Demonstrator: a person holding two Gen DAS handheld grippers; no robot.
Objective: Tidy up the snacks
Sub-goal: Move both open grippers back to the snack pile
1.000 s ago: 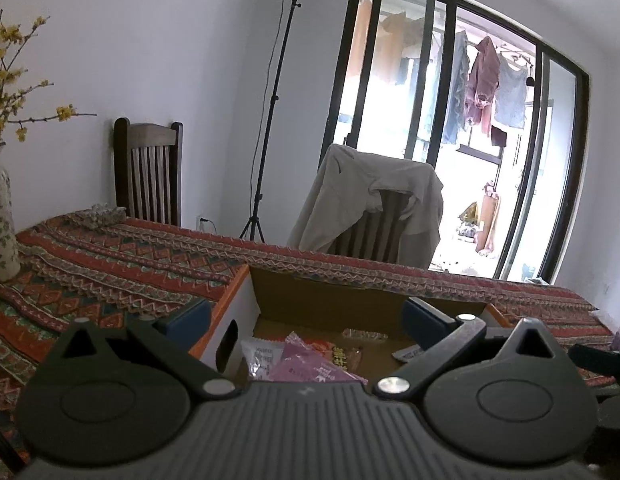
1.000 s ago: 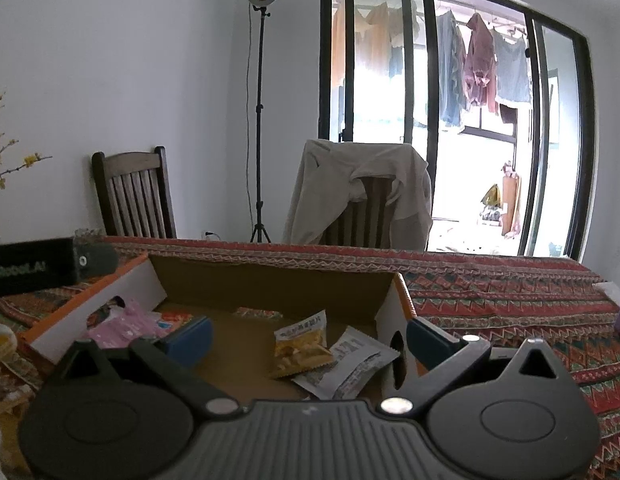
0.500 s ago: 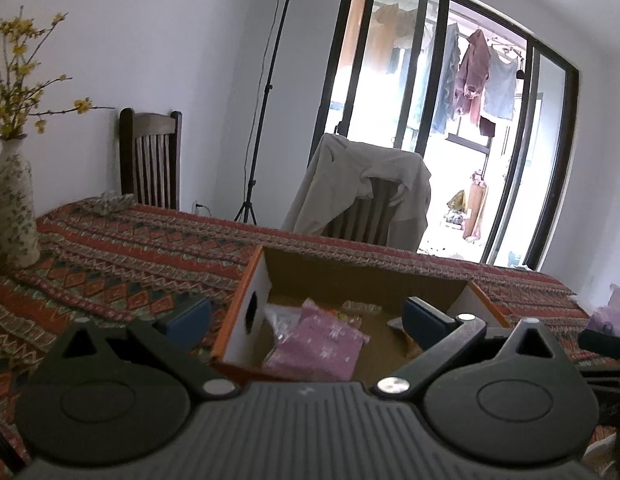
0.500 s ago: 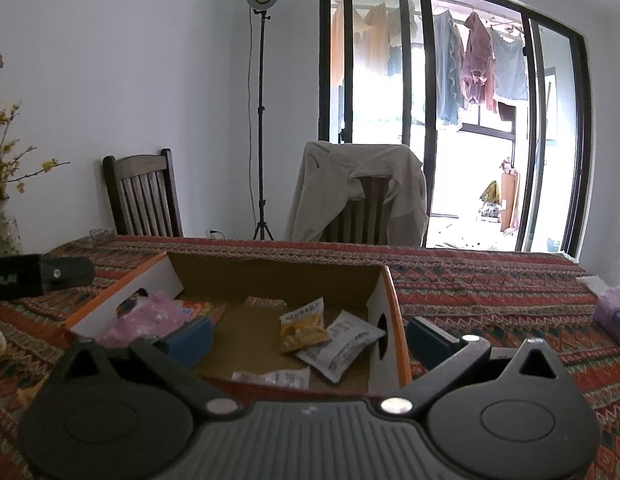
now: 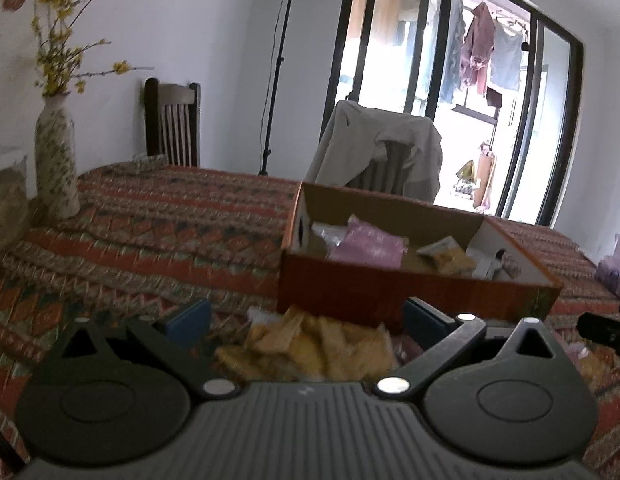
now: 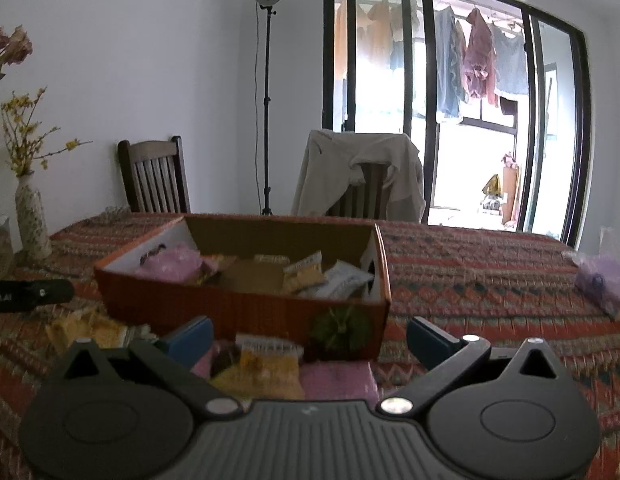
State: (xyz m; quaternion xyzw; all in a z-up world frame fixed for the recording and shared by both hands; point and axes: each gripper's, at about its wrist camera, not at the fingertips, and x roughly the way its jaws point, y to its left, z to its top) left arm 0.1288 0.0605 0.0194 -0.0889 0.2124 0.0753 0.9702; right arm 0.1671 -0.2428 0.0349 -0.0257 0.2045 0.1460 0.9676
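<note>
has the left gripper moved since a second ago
Yes. The left gripper has pulled back from the cardboard box: it was over the box's inside, and now the near wall and a yellow snack bag show.

An orange cardboard box (image 6: 245, 312) sits open on the patterned tablecloth (image 6: 490, 280), holding a pink packet (image 6: 169, 266), a yellow one (image 6: 303, 276) and a white one (image 6: 348, 280). Before its near wall lie more snacks (blurred): a yellow bag (image 5: 310, 346), another yellow packet (image 6: 265, 364).
</note>
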